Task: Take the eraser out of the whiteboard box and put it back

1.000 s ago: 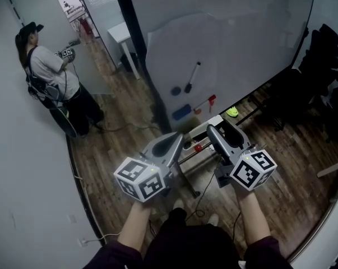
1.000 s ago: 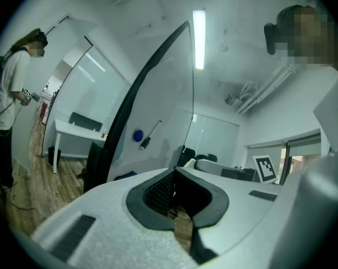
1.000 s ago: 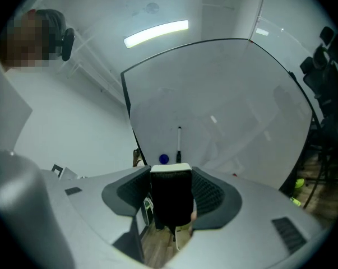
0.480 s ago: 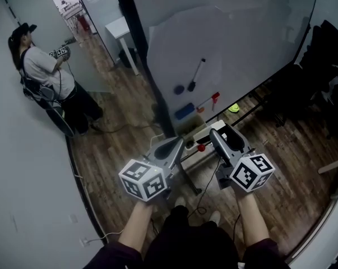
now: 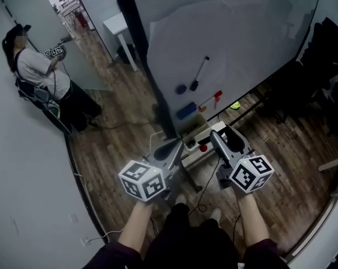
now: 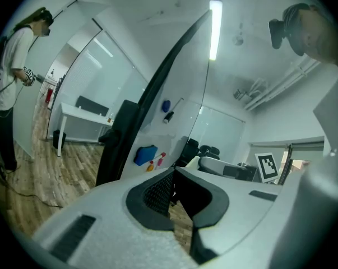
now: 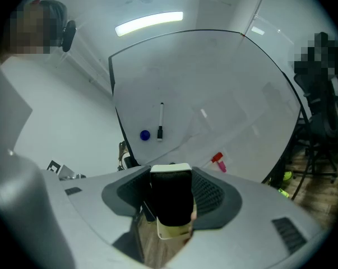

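your right hand-held gripper (image 7: 171, 186) clamps the eraser (image 7: 170, 212) between its jaws; it looks light, stiff-backed, soft-felted, so squeeze its sides gently.

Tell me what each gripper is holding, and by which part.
The right gripper is shut on the eraser, with its pads against the eraser's two opposite sides. The left gripper holds nothing, its jaws together.

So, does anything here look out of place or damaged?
Nothing looks spilled or damaged. Only the eraser is out of place: the right hand-held gripper is shut on it, in front of the whiteboard.
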`<state>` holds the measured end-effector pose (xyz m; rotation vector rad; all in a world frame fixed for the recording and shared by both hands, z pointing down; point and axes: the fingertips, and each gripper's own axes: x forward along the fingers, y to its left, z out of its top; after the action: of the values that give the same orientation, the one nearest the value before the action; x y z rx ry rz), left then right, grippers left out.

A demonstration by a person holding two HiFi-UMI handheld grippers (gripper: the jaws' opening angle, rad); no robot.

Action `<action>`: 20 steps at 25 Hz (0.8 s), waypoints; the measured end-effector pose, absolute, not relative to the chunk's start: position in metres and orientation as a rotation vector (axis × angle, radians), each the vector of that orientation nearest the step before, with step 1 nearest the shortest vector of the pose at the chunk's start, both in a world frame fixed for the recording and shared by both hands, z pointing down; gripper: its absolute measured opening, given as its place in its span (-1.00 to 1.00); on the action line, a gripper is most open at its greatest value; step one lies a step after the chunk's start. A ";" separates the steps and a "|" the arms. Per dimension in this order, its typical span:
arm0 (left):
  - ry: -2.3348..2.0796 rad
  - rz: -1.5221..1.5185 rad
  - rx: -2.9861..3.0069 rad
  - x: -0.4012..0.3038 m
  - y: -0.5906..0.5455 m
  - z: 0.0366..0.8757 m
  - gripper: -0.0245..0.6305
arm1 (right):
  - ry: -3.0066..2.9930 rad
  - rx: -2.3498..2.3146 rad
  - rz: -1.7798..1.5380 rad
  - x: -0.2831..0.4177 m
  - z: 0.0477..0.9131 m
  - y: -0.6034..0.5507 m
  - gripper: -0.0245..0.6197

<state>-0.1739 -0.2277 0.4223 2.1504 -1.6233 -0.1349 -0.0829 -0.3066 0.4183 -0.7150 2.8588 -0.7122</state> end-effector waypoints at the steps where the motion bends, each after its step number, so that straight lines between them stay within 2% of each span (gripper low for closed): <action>1: -1.623 -0.135 2.150 -0.175 -0.228 0.423 -0.91 | 2.864 -0.719 -0.703 -0.084 0.419 -0.308 -0.23; 20: -1.635 -0.125 2.117 -0.190 -0.226 0.432 -0.91 | 3.070 -0.729 -0.532 -0.129 0.478 -0.307 -0.23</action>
<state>-0.1897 -0.2255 0.4324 2.1173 -1.6352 -0.1249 -0.1287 -0.3075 0.4783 -0.7294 3.0700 -0.5322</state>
